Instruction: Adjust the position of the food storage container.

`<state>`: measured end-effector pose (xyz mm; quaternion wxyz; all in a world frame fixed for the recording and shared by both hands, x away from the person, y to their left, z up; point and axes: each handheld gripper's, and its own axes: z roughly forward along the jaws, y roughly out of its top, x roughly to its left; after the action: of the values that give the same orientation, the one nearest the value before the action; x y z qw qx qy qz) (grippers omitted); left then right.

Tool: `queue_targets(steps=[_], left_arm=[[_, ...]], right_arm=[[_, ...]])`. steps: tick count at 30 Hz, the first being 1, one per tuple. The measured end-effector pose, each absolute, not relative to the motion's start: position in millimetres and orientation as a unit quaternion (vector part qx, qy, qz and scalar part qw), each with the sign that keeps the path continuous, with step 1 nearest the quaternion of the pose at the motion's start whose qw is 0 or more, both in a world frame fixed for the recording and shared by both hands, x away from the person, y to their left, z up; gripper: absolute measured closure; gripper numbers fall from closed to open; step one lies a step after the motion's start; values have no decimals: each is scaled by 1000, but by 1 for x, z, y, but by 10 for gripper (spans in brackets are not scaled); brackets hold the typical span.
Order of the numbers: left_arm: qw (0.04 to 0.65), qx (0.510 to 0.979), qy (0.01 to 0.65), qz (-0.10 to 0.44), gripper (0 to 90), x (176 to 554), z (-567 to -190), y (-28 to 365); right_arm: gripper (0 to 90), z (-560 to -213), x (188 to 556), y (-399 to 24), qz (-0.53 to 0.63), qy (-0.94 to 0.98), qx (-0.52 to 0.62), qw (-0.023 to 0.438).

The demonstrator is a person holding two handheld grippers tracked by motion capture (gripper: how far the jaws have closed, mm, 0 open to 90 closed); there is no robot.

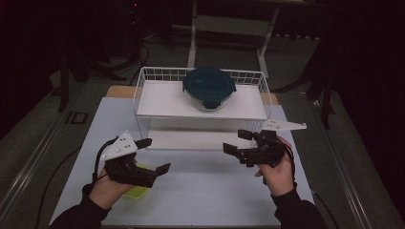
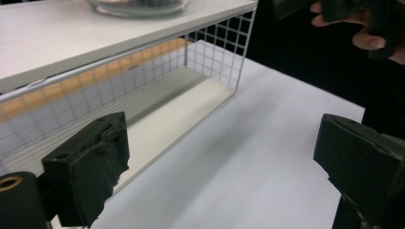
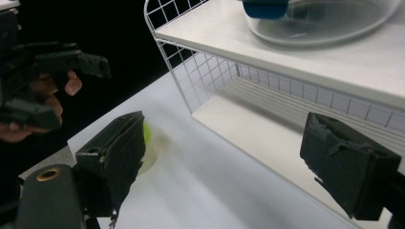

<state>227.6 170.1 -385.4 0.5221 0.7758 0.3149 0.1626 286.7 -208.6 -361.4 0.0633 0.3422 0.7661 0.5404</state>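
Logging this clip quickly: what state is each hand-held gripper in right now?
Left hand-held gripper: open, jaws wide apart, holding nothing.
Right hand-held gripper: open, jaws wide apart, holding nothing.

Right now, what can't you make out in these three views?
- Yellow-green thing: high view, mostly under the left gripper and its hand; right gripper view, behind a jaw.
- Glass container: contents hidden by its dark lid in the high view; cut off by the top edge in both gripper views.
- Room behind the wire rack: too dark.
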Motion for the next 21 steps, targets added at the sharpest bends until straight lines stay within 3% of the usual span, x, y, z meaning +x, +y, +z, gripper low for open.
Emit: queue_targets(steps=[17, 21], left_arm=[[485, 785, 346, 169, 332, 210, -409, 222], [481, 784, 354, 171, 462, 205, -413, 233]], right_arm=[[150, -388, 258, -233, 545, 759, 347, 82], [150, -392, 254, -238, 547, 755, 352, 84]])
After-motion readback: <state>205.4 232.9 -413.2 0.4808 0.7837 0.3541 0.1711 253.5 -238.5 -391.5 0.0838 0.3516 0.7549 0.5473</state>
